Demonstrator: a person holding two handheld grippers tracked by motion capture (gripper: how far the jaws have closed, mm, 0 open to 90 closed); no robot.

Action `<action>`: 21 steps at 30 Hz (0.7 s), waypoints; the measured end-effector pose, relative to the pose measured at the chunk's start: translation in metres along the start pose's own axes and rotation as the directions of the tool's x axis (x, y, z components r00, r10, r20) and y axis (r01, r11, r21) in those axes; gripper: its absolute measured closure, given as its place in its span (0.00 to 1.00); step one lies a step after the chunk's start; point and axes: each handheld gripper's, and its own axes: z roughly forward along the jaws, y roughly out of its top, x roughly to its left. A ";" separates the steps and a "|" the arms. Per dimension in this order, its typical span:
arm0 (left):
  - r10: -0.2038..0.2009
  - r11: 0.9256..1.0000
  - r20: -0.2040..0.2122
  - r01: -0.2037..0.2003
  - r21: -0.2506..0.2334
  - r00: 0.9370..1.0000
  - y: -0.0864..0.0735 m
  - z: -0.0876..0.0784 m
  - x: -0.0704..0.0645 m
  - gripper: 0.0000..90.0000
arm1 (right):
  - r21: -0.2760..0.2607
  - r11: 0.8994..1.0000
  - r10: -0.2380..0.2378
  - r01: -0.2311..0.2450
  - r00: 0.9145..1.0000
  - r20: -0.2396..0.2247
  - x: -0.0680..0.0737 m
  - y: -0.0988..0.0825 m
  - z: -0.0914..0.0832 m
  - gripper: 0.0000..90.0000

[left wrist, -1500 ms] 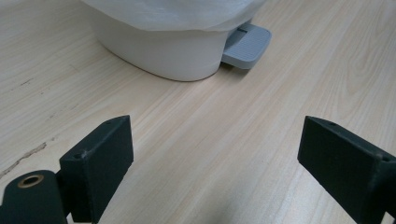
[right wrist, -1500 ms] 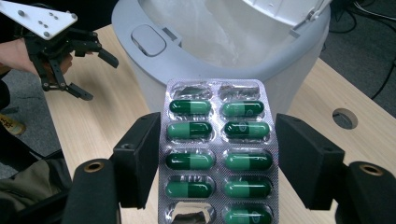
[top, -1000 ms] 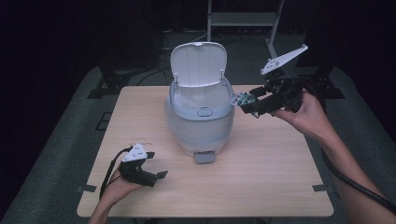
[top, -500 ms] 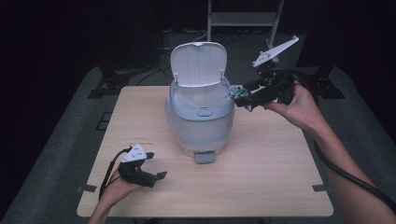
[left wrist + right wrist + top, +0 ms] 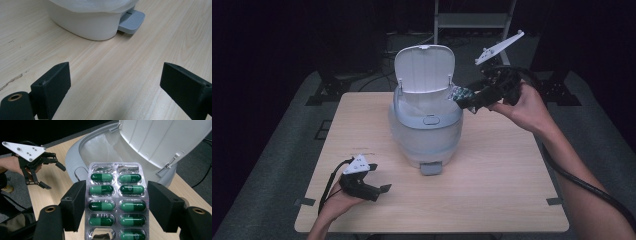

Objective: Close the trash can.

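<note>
Right gripper: we log it raised at the open mouth of the pedal bin, its jaws closed on the two long edges of a blister pack of green capsules, which lies flat between them and juts forward toward the bin's opening.

Blister pack, handling: we judge it very light, thin and springy rather than rigid; squeezed edge to edge it could bow or pop out sideways. The foil and plastic faces look smooth and slippery. The pockets at the far end are crushed and empty; the filled ones could dent under pressure. The best hold, in our view, is what we see: across the width, low on the sheet, on the flat rims, with mild force.

Pedal bin: white, plastic-lined, lid standing upright, grey pedal at the front, mid-table.

Left gripper: resting low on the table near the front left corner, jaws spread wide, nothing between them, well apart from the bin.
</note>
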 end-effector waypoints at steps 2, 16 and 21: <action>0.000 1.000 -0.001 0.000 0.000 1.000 0.000 0.000 0.000 0.10 | 0.002 1.000 0.000 0.000 1.000 -0.001 0.000 0.003 0.002 0.36; 0.000 1.000 0.001 0.000 -0.003 1.000 0.000 0.000 0.000 0.10 | 0.013 1.000 -0.020 0.020 1.000 -0.013 0.003 0.018 0.015 0.36; 0.001 1.000 0.002 -0.001 -0.003 1.000 0.000 0.000 0.000 0.10 | 0.018 1.000 -0.025 0.025 1.000 -0.012 0.002 0.023 0.018 0.36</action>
